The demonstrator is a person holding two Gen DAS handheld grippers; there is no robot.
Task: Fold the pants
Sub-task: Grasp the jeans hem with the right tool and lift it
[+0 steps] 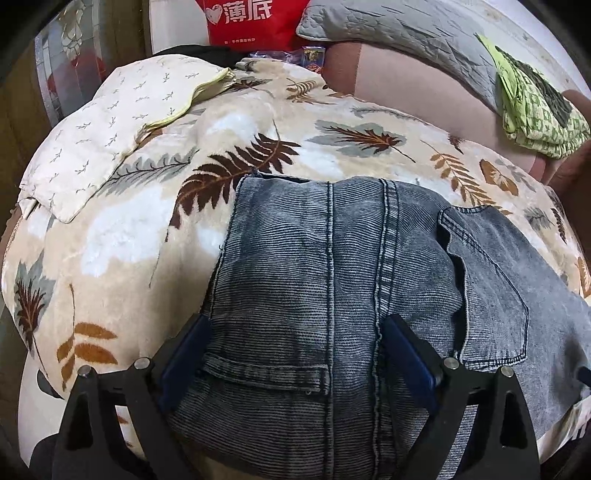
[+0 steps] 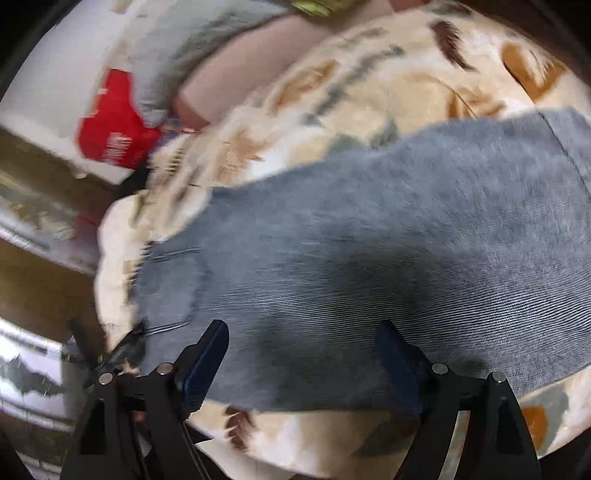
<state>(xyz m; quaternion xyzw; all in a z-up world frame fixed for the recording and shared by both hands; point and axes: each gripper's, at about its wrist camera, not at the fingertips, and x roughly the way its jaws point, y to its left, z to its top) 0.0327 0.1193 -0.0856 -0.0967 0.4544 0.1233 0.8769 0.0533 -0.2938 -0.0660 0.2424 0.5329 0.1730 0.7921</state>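
The pants, grey-blue washed denim, lie already doubled on the leaf-print blanket. In the left wrist view they fill the frame from the centre down to 6 o'clock, with a back pocket at about 4 o'clock and a thick felled seam running up the middle. In the blurred right wrist view the same cloth stretches from 8 o'clock across to 3 o'clock.

The left gripper stands wide open over the denim, one jaw at each side of the folded panel, nothing pinched. The right gripper also stands wide, its jaws over the near edge of the cloth and closed on nothing.

Denim like this looks heavy and limp but with some body: it should hold a crease, drag rather than slide on the plush blanket, and bulk up at seams and pocket. A grip at an outer edge, through all layers, seems safer than one on the top layer alone.

Beyond, at 10 o'clock, lies a pale pillow; at 12 o'clock a red bag; at 2 o'clock a green garment
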